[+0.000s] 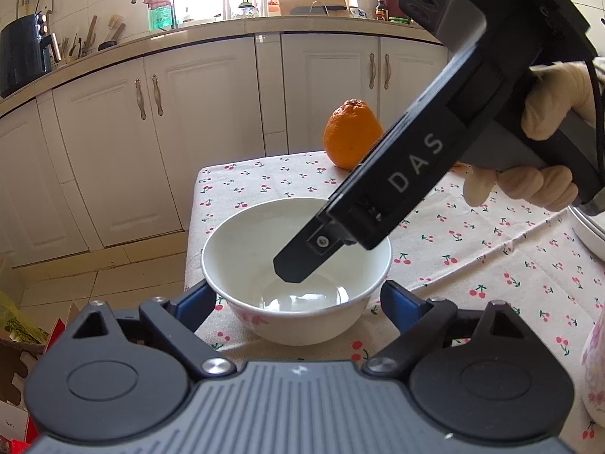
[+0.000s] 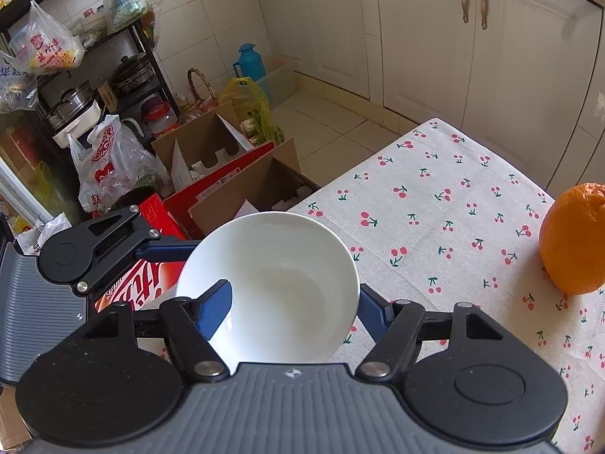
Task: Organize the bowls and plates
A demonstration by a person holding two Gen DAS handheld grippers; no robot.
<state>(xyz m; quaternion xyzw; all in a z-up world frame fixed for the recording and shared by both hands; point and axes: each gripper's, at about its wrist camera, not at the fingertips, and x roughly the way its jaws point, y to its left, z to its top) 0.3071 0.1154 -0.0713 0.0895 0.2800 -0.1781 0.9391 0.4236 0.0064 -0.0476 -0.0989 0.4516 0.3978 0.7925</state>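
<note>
A white bowl with pink flowers on its outside sits near the left edge of the cherry-print table. My left gripper is open, its blue fingers on either side of the bowl's near wall, apart from it. My right gripper is open; one finger is inside the bowl, the other outside its right rim. In the left wrist view the right gripper's finger reaches down into the bowl.
An orange stands at the table's far edge, also at the right in the right wrist view. A white plate rim and a flowered cup lie at the right. Cardboard boxes stand on the floor left of the table.
</note>
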